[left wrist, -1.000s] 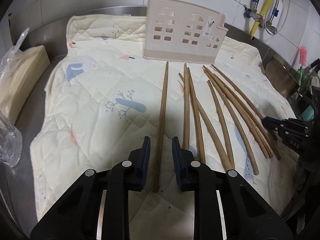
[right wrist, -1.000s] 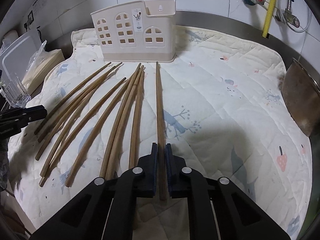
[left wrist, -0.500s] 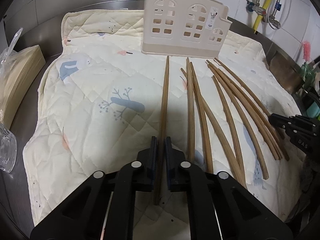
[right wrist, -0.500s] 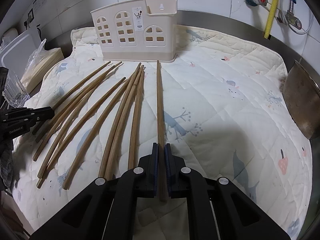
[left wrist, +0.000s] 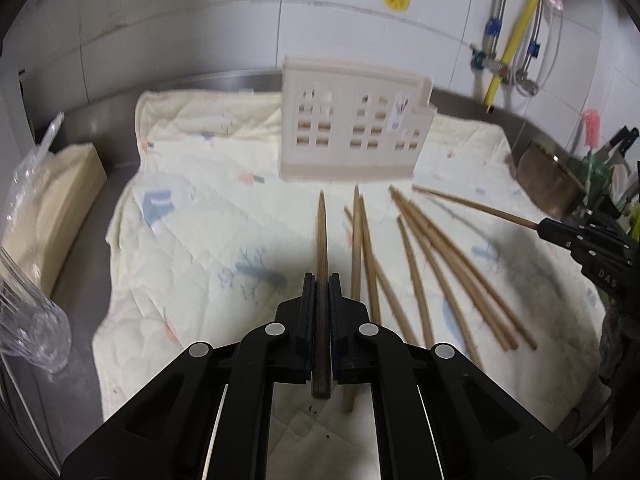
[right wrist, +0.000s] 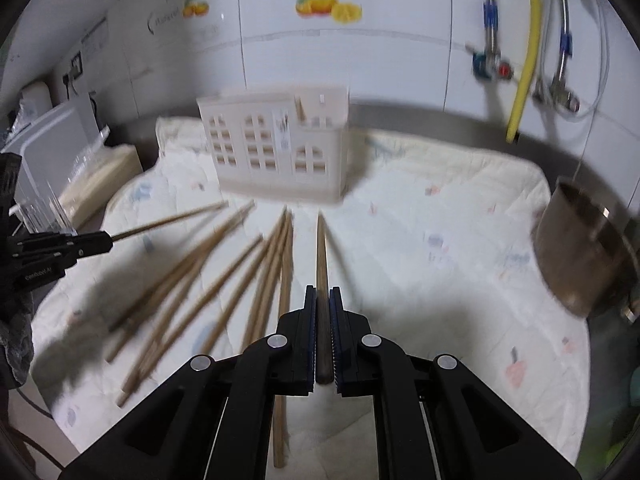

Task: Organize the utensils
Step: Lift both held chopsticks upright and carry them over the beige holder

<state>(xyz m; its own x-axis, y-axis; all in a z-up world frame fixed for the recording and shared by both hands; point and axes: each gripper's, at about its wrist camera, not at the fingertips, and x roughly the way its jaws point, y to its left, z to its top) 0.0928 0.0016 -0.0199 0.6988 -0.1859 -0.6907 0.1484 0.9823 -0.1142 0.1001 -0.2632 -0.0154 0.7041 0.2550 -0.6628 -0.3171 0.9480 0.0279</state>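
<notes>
Wooden chopsticks sit clenched in both sets of jaws: the left gripper (left wrist: 319, 304) pinches 1 chopstick (left wrist: 321, 236) near its thick end, and the right gripper (right wrist: 323, 312) does the same with another chopstick (right wrist: 321, 248). Each stick runs straight out along the fingers, thin tip forward toward the beige holder (left wrist: 352, 128) at the back edge of the quilted mat (left wrist: 192, 240), apparently lifted off it. To seat them well, I judge each stick should be swung upright, tip down, over the holder's open top before release. About 7 loose chopsticks (left wrist: 420, 272) fan across the mat between the grippers, tips also toward the holder.
</notes>
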